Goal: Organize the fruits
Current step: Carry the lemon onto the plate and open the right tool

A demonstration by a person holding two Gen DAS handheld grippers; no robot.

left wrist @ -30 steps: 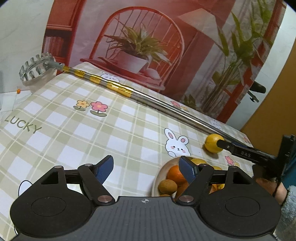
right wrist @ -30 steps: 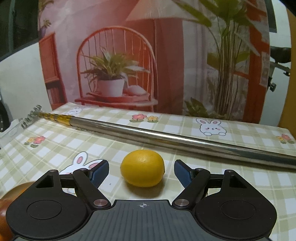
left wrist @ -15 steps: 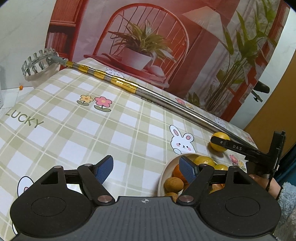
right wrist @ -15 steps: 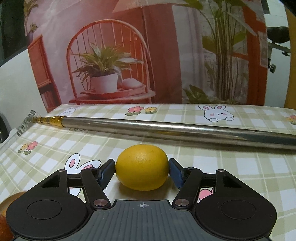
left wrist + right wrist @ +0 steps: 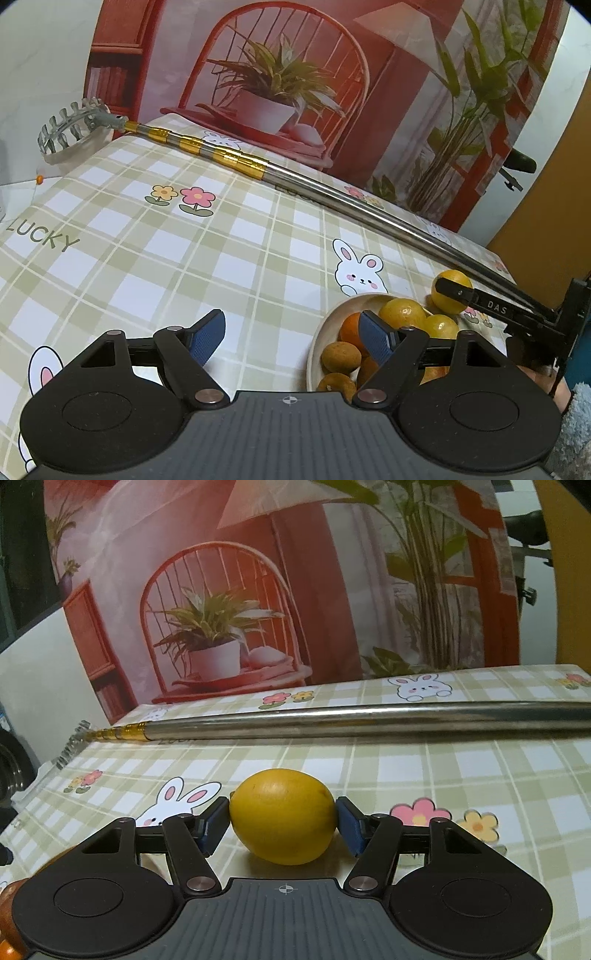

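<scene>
A yellow lemon (image 5: 282,816) sits between the blue pads of my right gripper (image 5: 282,821), which is shut on it just above the checked tablecloth. The left wrist view shows the same lemon (image 5: 448,301) held by the right gripper (image 5: 456,291) just beyond a cream bowl (image 5: 314,350). The bowl holds several oranges and small brown fruits, such as one orange (image 5: 402,314). My left gripper (image 5: 293,334) is open over the cloth with nothing between its fingers; its right pad overlaps the bowl's near side.
A long metal telescopic pole (image 5: 332,197) with a toothed picker head (image 5: 66,123) lies diagonally across the table; in the right wrist view the pole (image 5: 369,722) runs just behind the lemon. A printed backdrop stands behind. A person's hand and fuzzy sleeve (image 5: 569,410) are at the right.
My right gripper went from open around the lemon to shut on it, and the lemon has risen slightly. The left gripper drifted, bringing more of the bowl into view.
</scene>
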